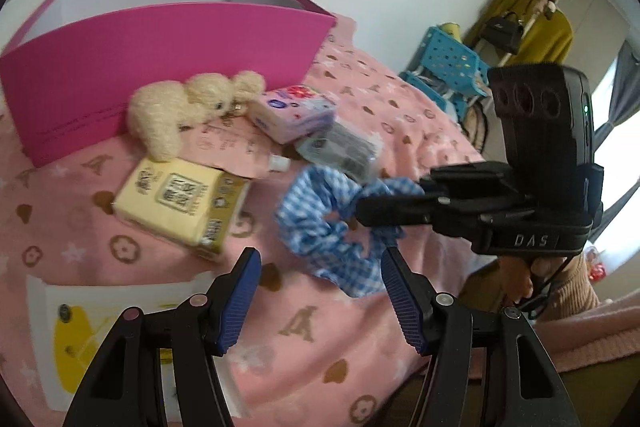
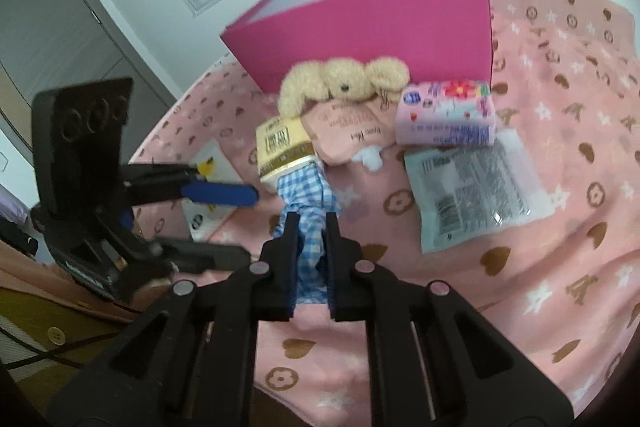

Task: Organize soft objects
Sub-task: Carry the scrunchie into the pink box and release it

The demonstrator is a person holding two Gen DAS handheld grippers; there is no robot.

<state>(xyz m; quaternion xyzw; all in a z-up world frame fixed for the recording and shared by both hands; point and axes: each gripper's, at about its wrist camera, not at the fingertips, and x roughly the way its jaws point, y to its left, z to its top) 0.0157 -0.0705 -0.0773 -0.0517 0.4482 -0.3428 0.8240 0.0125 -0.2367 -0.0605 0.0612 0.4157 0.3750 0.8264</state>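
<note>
My right gripper (image 2: 311,227) pinches the blue-and-white gingham fabric scrunchie (image 2: 308,203) just above the pink patterned blanket (image 2: 560,267), near its front edge. My left gripper (image 1: 320,267) waits spread wide, holding nothing. I judge the sorting barely begun: the cream fuzzy plush bear (image 2: 344,83), yellow tissue pack (image 2: 282,143), lilac flowered tissue pack (image 2: 446,117) and pale wipes pouch (image 2: 476,183) all lie outside the tall magenta cardboard box (image 2: 380,23) at the far side.

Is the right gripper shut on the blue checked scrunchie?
Yes. The right gripper has both fingers pressed against the scrunchie, fabric bunched between them.
</note>
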